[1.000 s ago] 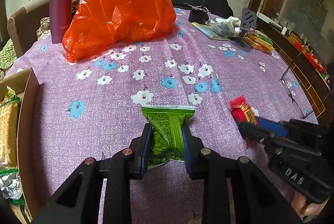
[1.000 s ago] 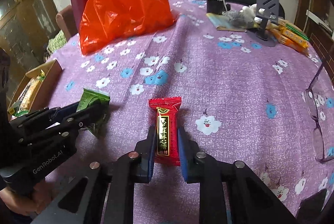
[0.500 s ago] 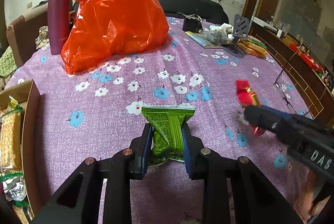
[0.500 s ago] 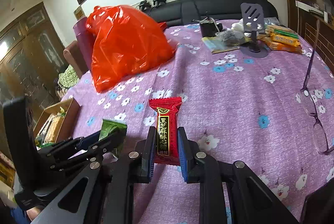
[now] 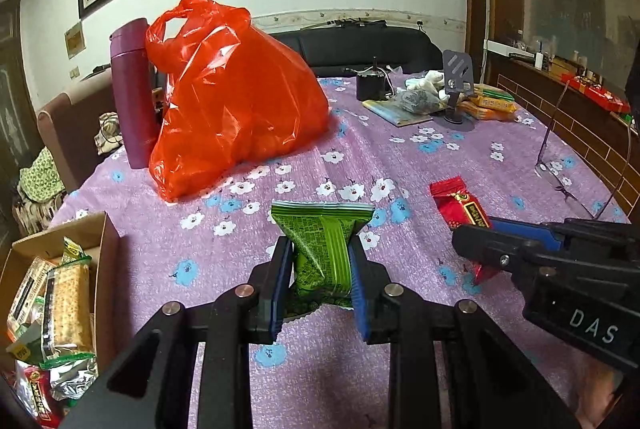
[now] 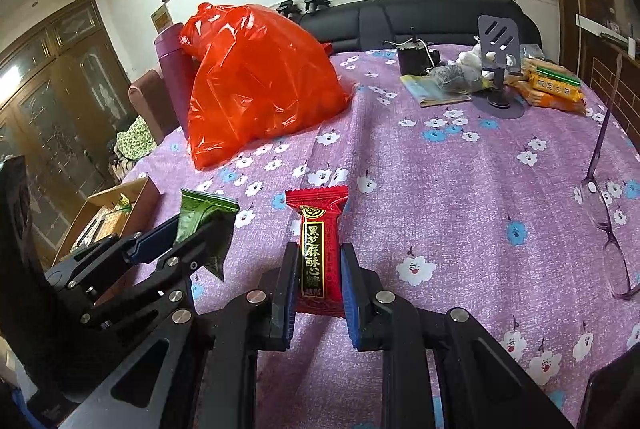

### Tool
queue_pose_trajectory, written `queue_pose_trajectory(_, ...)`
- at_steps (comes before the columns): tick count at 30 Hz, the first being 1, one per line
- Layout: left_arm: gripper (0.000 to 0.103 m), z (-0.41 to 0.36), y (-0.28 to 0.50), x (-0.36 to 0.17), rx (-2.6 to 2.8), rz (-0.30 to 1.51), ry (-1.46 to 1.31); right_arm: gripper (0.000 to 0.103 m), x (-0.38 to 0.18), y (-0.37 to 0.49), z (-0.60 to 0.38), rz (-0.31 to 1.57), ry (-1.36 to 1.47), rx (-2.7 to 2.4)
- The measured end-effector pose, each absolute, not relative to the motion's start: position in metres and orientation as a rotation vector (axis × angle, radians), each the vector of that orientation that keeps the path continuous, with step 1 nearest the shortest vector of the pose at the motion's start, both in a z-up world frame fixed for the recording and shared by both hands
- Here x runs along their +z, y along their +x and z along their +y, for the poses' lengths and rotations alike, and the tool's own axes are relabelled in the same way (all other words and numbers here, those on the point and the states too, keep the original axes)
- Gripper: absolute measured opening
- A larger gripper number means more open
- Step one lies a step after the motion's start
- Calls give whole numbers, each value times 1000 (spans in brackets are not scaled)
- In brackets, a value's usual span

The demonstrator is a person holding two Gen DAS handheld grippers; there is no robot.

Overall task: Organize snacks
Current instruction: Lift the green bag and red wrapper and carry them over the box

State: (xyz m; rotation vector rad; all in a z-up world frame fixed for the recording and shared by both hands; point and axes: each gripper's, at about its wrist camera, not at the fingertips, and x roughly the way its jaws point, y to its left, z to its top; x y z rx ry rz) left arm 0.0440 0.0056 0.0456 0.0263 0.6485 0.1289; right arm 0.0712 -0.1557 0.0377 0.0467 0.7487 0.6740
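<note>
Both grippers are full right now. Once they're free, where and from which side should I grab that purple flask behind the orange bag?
Grip the purple flask around its mid-body from its open left side. It stands upright, a straight cylinder, and the orange bag presses against its right, blocking that approach. Probably keep the fingers level, so it doesn't tip.

green packet point(image 5: 322, 249) lifted off table | red packet point(image 6: 319, 253) lifted too; both grippers raised

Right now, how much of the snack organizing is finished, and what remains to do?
Done: several packets already lie in the cardboard box. In hand: the left gripper is shut on a green snack packet, and the right gripper is shut on a red snack packet. Left: both still need placing; the yellow packets at the far side remain on the table.
</note>
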Motion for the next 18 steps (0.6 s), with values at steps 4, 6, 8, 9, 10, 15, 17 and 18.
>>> queue_pose_trajectory(4, 26, 5, 44, 46, 141, 640, 37, 21, 39, 69, -154, 740, 34, 675)
queue_pose_trajectory(6, 26, 5, 44, 46, 143, 639, 41, 21, 39, 68, -153, 737, 29, 678)
queue_pose_trajectory(8, 26, 4, 44, 46, 145, 639, 45, 21, 40, 67, -153, 735, 29, 679)
queue_pose_trajectory(9, 26, 3, 44, 45, 146, 640, 46, 21, 40, 67, -154, 734, 30, 680)
queue_pose_trajectory(10, 26, 3, 44, 45, 148, 639, 47, 21, 40, 67, -154, 734, 31, 681)
queue_pose_trajectory(15, 26, 4, 45, 45, 158, 639, 50, 21, 40, 68, -154, 738, 39, 680)
queue_pose_trajectory(17, 26, 4, 46, 44, 157, 645, 48, 21, 39, 69, -154, 742, 41, 678)
queue_pose_trajectory(18, 26, 4, 46, 44, 156, 646, 48, 21, 38, 70, -154, 745, 42, 679)
